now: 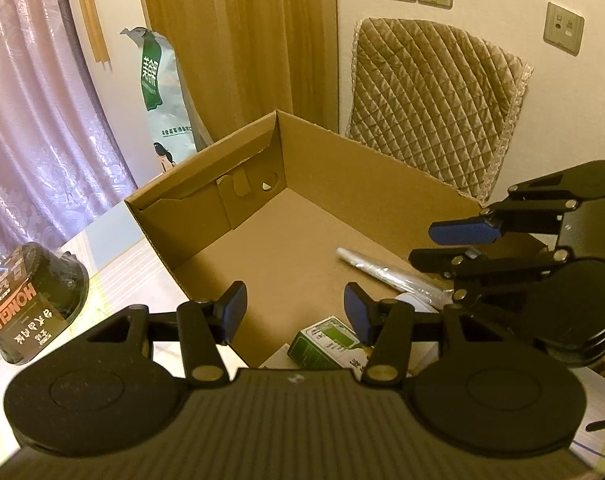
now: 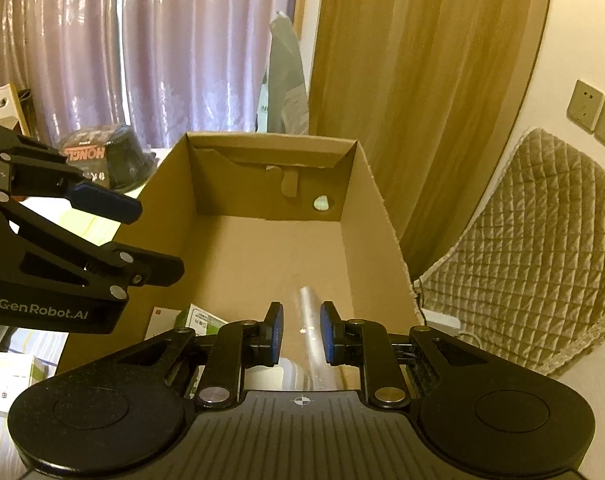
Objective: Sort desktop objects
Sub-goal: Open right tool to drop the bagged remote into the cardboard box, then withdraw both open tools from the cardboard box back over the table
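Observation:
An open cardboard box [image 1: 342, 208] [image 2: 362, 216] stands on the desk. On its floor lie a silvery wrapped tube [image 1: 382, 270] [image 2: 308, 312] and a small green-and-white carton [image 1: 326, 338] [image 2: 200, 318]. My left gripper [image 1: 296, 314] [image 2: 138, 236] hovers open over the box's near-left part, just above the carton, with nothing between its blue pads. My right gripper [image 2: 302, 332] [image 1: 450, 246] hangs over the near end of the tube. Its pads stand a little apart and the tube shows in the gap below them, resting on the box floor.
A black HONGLU package [image 1: 30, 304] [image 2: 102, 156] sits on the desk left of the box. A tall green-and-white bag [image 1: 162, 80] [image 2: 286, 80] stands behind it. A quilted chair back [image 1: 434, 96] [image 2: 534, 248] is at the right. White cartons [image 2: 6, 376] lie near left.

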### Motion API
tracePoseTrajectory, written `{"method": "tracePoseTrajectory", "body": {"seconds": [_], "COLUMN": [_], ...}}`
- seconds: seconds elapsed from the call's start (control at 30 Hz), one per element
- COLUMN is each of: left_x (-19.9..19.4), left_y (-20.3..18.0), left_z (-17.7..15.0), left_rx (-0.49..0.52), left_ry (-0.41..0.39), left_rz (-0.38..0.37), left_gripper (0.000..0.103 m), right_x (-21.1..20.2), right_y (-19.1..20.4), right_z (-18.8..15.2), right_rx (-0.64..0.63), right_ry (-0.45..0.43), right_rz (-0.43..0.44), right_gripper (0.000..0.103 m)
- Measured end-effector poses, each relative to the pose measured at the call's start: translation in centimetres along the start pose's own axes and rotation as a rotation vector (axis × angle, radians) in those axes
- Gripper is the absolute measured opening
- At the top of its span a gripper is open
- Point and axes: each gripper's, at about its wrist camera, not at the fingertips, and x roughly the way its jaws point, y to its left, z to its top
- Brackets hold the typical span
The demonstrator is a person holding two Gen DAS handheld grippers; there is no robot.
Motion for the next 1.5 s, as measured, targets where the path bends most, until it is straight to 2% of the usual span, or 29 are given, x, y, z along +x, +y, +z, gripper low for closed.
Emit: {"method": "tracePoseTrajectory", "body": {"seconds": [0.3,0.8,1.0,1.1,1.3,1.33,1.37,1.4,1.43,1.5], "left_x": [-1.6,-6.6,-9.0,-10.3,-12.9,-13.3,-13.7,-14.1,-14.5,-15.4], "left_y": [0.2,1.5,2.4,3.1,5.7,6.2,6.8,7.3,7.8,8.9], "left_z": [-0.6,-3.0,-5.1,-6.5,-11.2,-12.1,-12.9,-13.8,-14.7,-16.4], "left_rx": [-0.015,-0.055,-0.077,-0.097,-0.15,-0.161,-0.173,-0.185,-0.197,-0.22], "left_ry": [-0.018,-0.065,-0.073,-0.071,-0.038,-0.031,-0.024,-0.017,-0.01,0.005], "left_rz": [0.003,0.022,0.029,0.034,0.083,0.092,0.102,0.112,0.121,0.141], "left_gripper": [0.05,0.05,0.053,0.06,0.066,0.067,0.068,0.068,0.068,0.068], "right_x": [-2.1,-7.4,-9.5,-10.4,-11.7,-12.0,-12.2,-12.4,-12.8,-12.9], "right_y": [0.6,3.2,5.4,6.9,10.1,10.6,11.2,11.7,12.3,13.6], "right_z": [-0.1,-1.0,-1.9,-2.5,-3.8,-4.1,-4.4,-4.7,-5.0,-5.4], "right_rx": [-0.001,-0.006,-0.007,-0.01,-0.008,-0.005,-0.001,0.002,-0.002,-0.019], "right_ry": [-0.027,-0.104,-0.125,-0.128,-0.131,-0.137,-0.143,-0.15,-0.166,-0.151], "right_rz": [-0.02,-0.068,-0.082,-0.078,-0.049,-0.047,-0.045,-0.042,-0.031,-0.01], "right_gripper": [0.019,0.019,0.019,0.019,0.019,0.028,0.069,0.087,0.091,0.091]}}
